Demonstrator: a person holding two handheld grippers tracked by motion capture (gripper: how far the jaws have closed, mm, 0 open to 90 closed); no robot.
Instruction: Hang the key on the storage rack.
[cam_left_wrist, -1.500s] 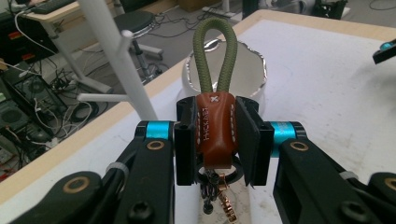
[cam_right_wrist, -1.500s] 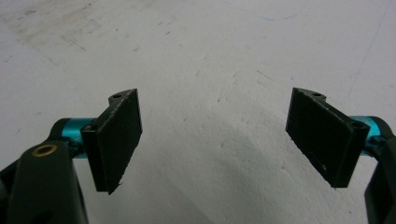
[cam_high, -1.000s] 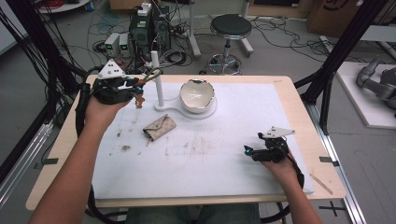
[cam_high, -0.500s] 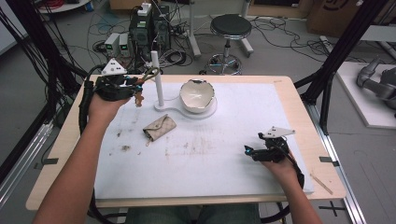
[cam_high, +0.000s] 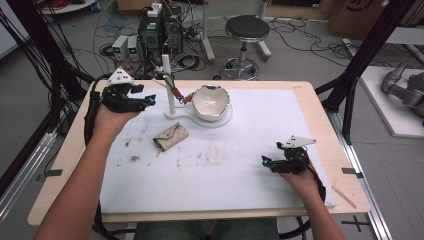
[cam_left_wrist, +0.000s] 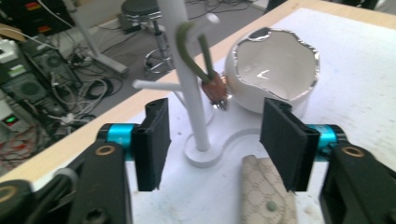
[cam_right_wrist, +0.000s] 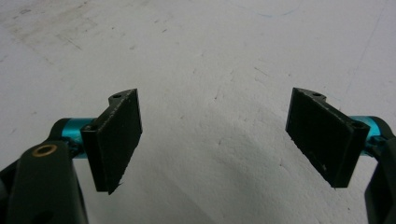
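Note:
A small brown charm (cam_left_wrist: 215, 91) hangs by a green cord loop (cam_left_wrist: 189, 46) from the white stand's post (cam_left_wrist: 194, 107), next to the white shell-shaped bowl (cam_left_wrist: 275, 70). My left gripper (cam_left_wrist: 217, 135) faces the post; its jaws have just been opening and nothing is between the pads. From above, the left gripper (cam_high: 149, 101) sits just left of the post (cam_high: 169, 90), apart from the charm (cam_high: 182, 97). A beige pouch (cam_high: 170, 136) lies flat in front of the stand. My right gripper (cam_high: 265, 161) rests low on the mat at the right, open (cam_right_wrist: 215, 135) and holding nothing.
The white mat (cam_high: 240, 170) covers most of the wooden table (cam_high: 65, 165). Stand and bowl (cam_high: 212, 102) share one white base (cam_high: 222, 121) at the back middle. Brown smudges mark the mat near the pouch. Black frame posts stand at both sides, with cables and a stool beyond the far edge.
The left jaws were shut on the charm beside the stand; they have opened and let go, and the charm now hangs from the post nearer the bowl. The right hand has not moved.

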